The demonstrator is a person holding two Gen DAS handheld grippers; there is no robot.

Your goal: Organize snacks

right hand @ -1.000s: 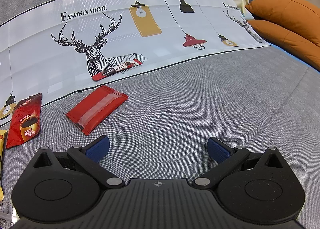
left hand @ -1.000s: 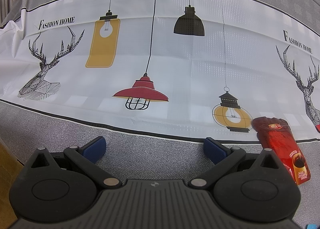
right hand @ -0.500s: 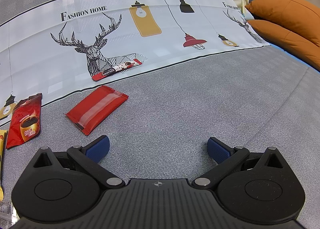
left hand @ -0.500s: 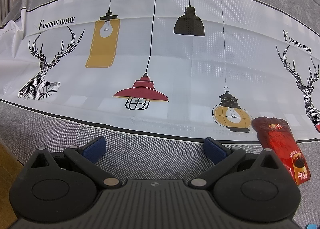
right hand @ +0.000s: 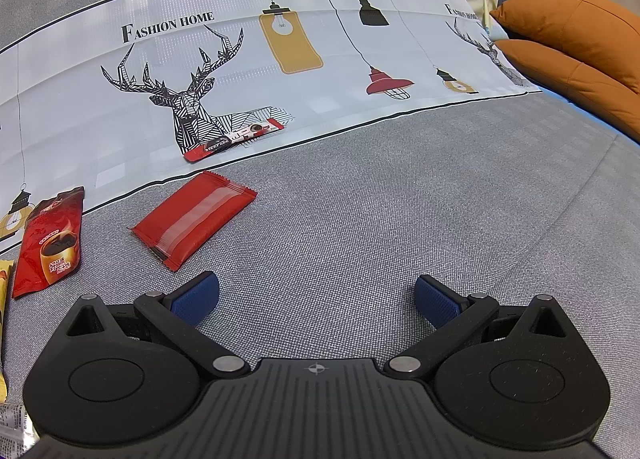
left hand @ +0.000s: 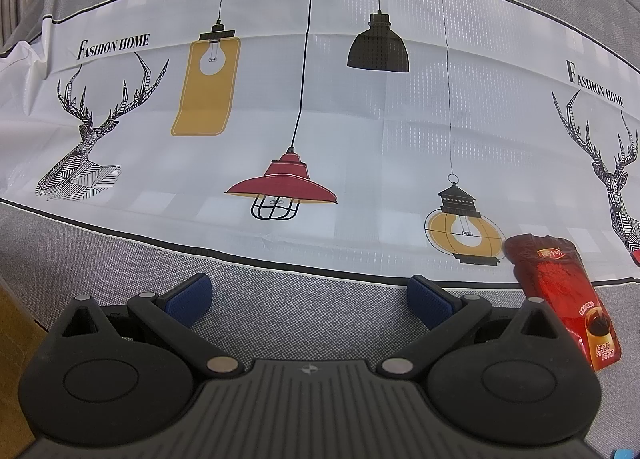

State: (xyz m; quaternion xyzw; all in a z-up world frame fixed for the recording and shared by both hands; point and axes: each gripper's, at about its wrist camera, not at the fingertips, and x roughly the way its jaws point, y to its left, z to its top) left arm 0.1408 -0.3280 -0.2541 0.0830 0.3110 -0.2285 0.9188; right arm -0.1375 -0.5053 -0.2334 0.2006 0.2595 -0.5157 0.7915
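Note:
My left gripper [left hand: 310, 299] is open and empty over grey fabric. A red coffee sachet [left hand: 560, 295] lies just to its right, partly behind the right finger's arm. My right gripper [right hand: 316, 299] is open and empty. Ahead and to its left lie a flat red snack packet [right hand: 192, 225], the same red coffee sachet [right hand: 50, 243] and a thin red and white stick sachet [right hand: 232, 139] on the printed cloth. A yellow packet [right hand: 4, 291] shows at the left edge.
A white printed cloth with deer and lamps [left hand: 320, 99] covers the grey surface [right hand: 380, 219]. Two orange cushions [right hand: 580, 51] lie at the far right. A brown wooden edge [left hand: 12, 359] is at the left view's lower left.

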